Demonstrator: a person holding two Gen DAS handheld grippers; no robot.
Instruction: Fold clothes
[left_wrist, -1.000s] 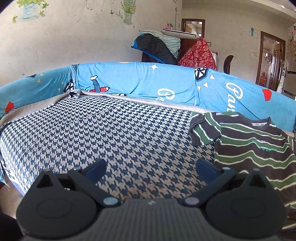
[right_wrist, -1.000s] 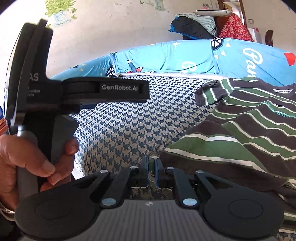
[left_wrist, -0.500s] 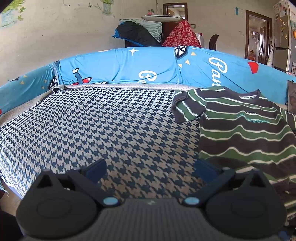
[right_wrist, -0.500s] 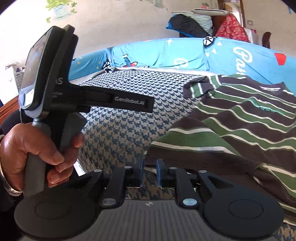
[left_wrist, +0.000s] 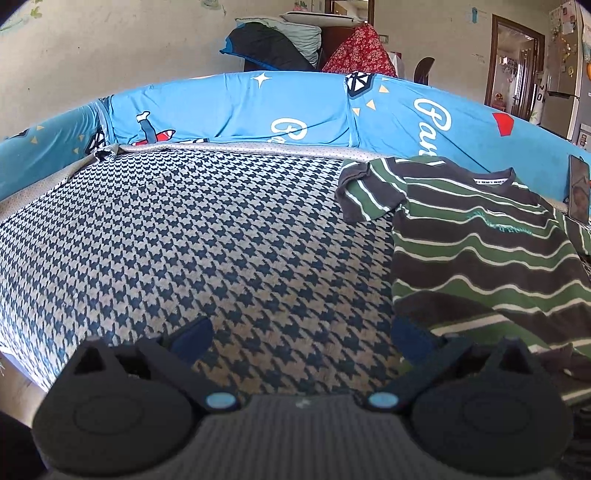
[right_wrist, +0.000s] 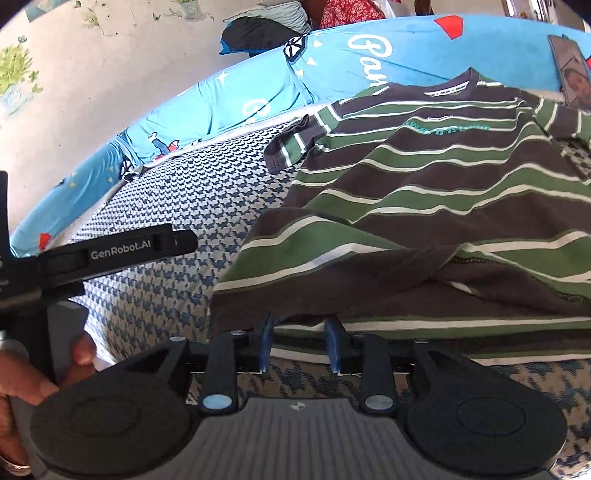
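Shirts: one striped T-shirt in green, dark brown and white, lying front-up on the right part of the houndstooth cover, collar toward the blue backrest, bottom hem bunched at the near edge
Sleeves: two in the right wrist view, the left one crumpled beside the body
Left gripper: one, jaws spread wide, nothing between them, over bare houndstooth just left of the shirt's hem
Right gripper: one, fingers parted with a gap, released, right at the folded hem; whether they touch the cloth cannot be told
Hands: one, wrapped round the left gripper's handle
Phone: one, propped against the backrest beside the shirt
Piled clothes behind the sofa: one heap
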